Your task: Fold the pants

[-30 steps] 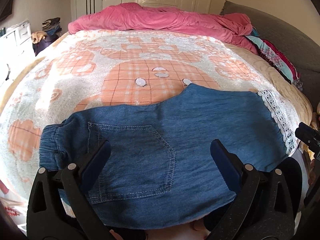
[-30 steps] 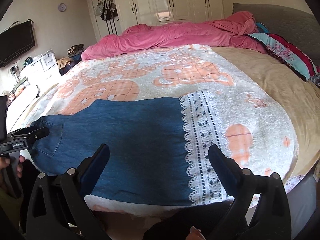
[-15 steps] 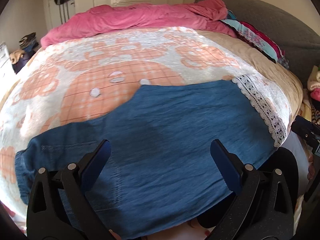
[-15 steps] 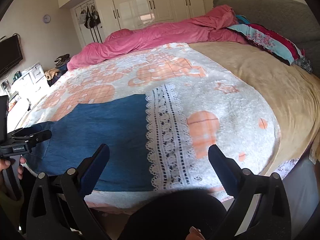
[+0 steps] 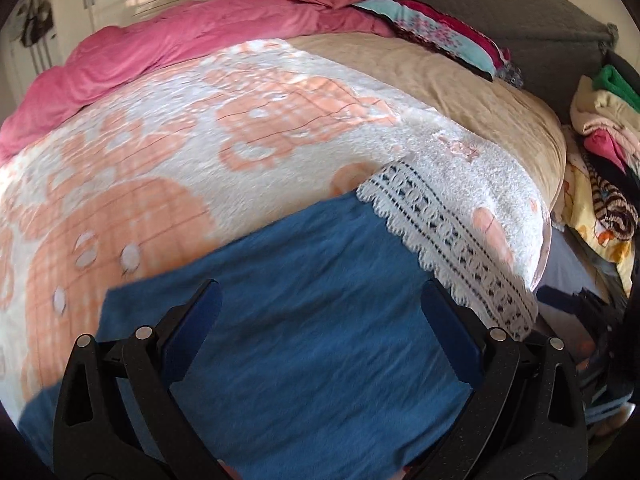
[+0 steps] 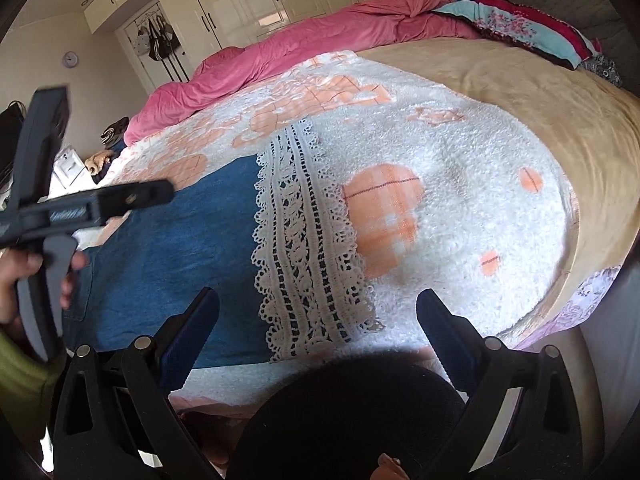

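Observation:
Blue denim pants (image 5: pixel 320 320) with a white lace hem (image 5: pixel 448 240) lie flat on a white and orange fleece blanket, near the bed's front edge. My left gripper (image 5: pixel 320 320) hovers open above the leg part of the pants, with nothing between its fingers. In the right wrist view the pants (image 6: pixel 168 248) run to the left and the lace hem (image 6: pixel 304 248) lies crosswise in the middle. My right gripper (image 6: pixel 318 320) is open over the lace hem near the front edge. The left gripper's body shows there at the left, held by a hand (image 6: pixel 24 280).
A pink duvet (image 6: pixel 304 36) is bunched along the far side of the bed. Patterned pillows (image 6: pixel 528 32) lie at the far right. A tan sheet (image 6: pixel 540 96) covers the bed's right part. Folded clothes (image 5: pixel 604 136) are piled right of the bed. White wardrobes (image 6: pixel 248 0) stand behind.
Both grippers have moved to the right along the pants. The left view has left the pocket and waistband and now shows the leg and lace hem; the right view has tilted.

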Motion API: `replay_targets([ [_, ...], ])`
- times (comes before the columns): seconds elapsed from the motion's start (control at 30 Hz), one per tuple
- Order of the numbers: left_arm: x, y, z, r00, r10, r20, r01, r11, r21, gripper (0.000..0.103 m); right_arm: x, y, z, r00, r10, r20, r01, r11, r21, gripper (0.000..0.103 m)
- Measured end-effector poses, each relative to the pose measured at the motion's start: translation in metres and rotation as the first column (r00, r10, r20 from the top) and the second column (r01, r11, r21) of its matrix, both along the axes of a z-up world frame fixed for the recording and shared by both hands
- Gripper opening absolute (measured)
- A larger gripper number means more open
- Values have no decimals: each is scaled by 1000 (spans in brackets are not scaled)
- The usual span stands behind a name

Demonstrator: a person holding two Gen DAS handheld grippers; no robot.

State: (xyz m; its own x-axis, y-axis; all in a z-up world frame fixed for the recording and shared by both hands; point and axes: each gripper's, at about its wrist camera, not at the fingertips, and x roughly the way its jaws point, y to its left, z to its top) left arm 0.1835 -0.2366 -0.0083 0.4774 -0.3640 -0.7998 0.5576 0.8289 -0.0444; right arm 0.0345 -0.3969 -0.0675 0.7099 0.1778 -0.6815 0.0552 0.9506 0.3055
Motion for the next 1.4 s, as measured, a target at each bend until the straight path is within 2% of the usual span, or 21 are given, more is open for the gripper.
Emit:
replay_targets([
  [0.23, 45, -40, -10, 996, -83, -42, 83, 997, -1, 93, 8, 1, -12, 999, 3, -39, -2, 999, 39, 98],
  [0.4, 71, -59, -31, 985, -141, -105, 140, 990, -17, 93, 13, -2, -20, 997, -3, -79, 8, 997, 71, 97],
  [0.43, 75, -61, -35, 981, -149, -122, 146, 989, -29, 93, 12, -1, -20, 997, 3, -75, 2, 997, 74, 94],
  [0.47, 78, -61, -39, 978, -155, -139, 151, 988, -40, 93, 11, 1, -21, 997, 8, -74, -3, 998, 67, 79],
  [0.5, 80, -62, -43, 974, -163, -160, 156, 986, -53, 91, 12, 3, -21, 997, 6, -76, -1, 998, 57, 69],
  [0.53, 84, -61, -48, 965, -180, -188, 167, 982, -86, 82, 11, 4, -21, 997, 15, -73, -11, 998, 57, 67],
  [0.57, 86, -61, -50, 960, -191, -204, 174, 980, -101, 79, 10, 5, -19, 998, 19, -58, -15, 998, 56, 61],
  [0.6, 87, -61, -51, 957, -203, -205, 183, 977, -110, 74, 7, 5, -16, 999, 22, -36, -20, 998, 64, 51],
  [0.67, 86, -61, -50, 949, -239, -205, 215, 968, -129, 63, 5, 5, -12, 999, 41, -1, -41, 995, 95, 44],
  [0.73, 86, -61, -49, 937, -277, -214, 246, 956, -160, 52, 12, 8, -17, 998, 52, -26, -50, 994, 98, 44],
  [0.87, 84, -64, -52, 926, -323, -198, 291, 941, -174, 54, 20, 6, -22, 998, 45, -50, -38, 991, 130, 48],
  [1.0, 88, -63, -59, 919, -331, -215, 285, 933, -218, 55, 26, 4, -22, 998, 41, -48, -33, 989, 144, 46],
  [1.13, 82, -62, -56, 917, -342, -205, 293, 927, -233, 33, 25, -7, -26, 999, 27, -31, -20, 974, 227, 39],
  [1.23, 80, -58, -54, 921, -331, -207, 275, 927, -254, 24, 24, -10, -26, 1000, 25, -19, -19, 967, 253, 34],
  [1.27, 80, -57, -53, 923, -326, -205, 271, 928, -257, 19, 24, -10, -25, 999, 34, -8, -31, 965, 261, 26],
  [1.4, 75, -48, -44, 929, -322, -181, 263, 921, -288, 15, 19, 2, -13, 996, 71, 50, -81, 964, 252, 24],
])
